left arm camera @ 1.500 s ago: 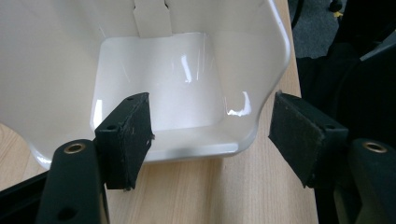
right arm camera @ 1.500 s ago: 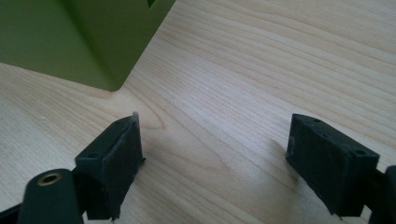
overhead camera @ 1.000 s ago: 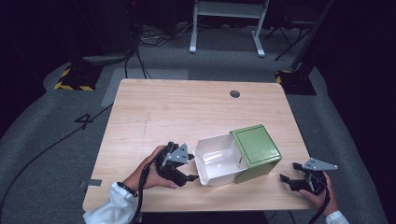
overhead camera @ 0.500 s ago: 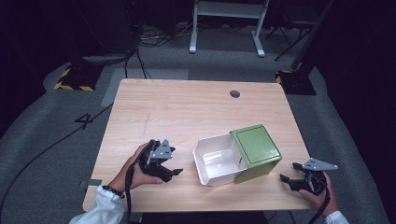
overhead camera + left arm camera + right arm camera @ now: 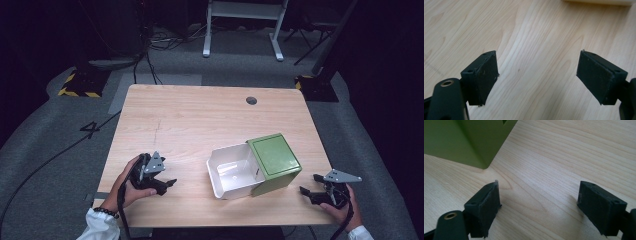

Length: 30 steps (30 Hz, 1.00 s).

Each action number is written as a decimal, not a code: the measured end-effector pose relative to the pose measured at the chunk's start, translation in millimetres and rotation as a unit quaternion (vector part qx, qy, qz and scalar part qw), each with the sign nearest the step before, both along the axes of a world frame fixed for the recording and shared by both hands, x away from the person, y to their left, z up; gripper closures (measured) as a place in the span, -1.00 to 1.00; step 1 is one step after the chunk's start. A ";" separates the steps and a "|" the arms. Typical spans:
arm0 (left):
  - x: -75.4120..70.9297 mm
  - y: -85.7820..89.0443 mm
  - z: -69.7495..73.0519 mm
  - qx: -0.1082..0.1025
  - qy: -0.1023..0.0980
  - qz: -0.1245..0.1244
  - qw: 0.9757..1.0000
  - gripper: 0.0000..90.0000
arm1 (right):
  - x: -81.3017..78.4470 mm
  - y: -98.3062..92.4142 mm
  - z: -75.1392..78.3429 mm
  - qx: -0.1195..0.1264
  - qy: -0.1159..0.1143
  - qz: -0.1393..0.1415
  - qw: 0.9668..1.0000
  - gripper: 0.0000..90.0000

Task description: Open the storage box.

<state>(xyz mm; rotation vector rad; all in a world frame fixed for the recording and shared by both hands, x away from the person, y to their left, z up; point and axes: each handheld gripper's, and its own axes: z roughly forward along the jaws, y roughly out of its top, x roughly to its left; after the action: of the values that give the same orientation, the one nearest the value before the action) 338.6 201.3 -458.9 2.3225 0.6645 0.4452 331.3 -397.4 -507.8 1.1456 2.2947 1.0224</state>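
A green box (image 5: 276,161) lies on the wooden table (image 5: 200,120) with a white drawer (image 5: 232,171) pulled out of its left side; the drawer looks empty. My left gripper (image 5: 167,184) rests near the front left edge, well left of the drawer, open with nothing between its jaws. In the left gripper view the gripper (image 5: 537,77) stands wide apart over bare wood. My right gripper (image 5: 306,192) sits at the front right corner, just right of the green box. In the right gripper view the gripper (image 5: 539,202) is open, with the green box (image 5: 466,140) at upper left.
A round cable hole (image 5: 251,100) sits near the table's far edge. Beyond the table are a dark floor with cables, a white stand (image 5: 242,20) and a yellow-black striped marker (image 5: 75,92).
My left gripper has drawn back to the left, away from the white drawer, which stays pulled out. The right gripper has not moved.
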 end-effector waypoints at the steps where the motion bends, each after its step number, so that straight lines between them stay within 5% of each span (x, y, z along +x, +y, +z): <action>1: -0.6 3.9 -1.5 -0.001 0.002 0.005 1.000 -0.61 | 0.0 0.0 0.0 0.000 0.000 0.000 1.000 -0.60; 13: -8.1 37.3 -21.2 0.003 0.013 0.057 0.998 -0.61 | 0.0 0.0 0.0 0.000 0.000 0.000 1.000 -0.60; 28: -16.5 69.3 -43.1 -0.021 0.046 0.124 0.991 -0.61 | -0.1 0.0 0.0 0.000 0.000 0.000 1.000 -0.60; 30: -16.1 71.9 -46.2 -0.042 0.057 0.130 0.989 -0.63 | -0.1 0.0 0.0 0.000 0.000 0.000 1.000 -0.60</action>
<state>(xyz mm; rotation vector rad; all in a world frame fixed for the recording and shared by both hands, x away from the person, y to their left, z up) 322.5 273.2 -505.1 2.2031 1.0305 0.3942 331.2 -397.4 -507.8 1.1458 2.2945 1.0224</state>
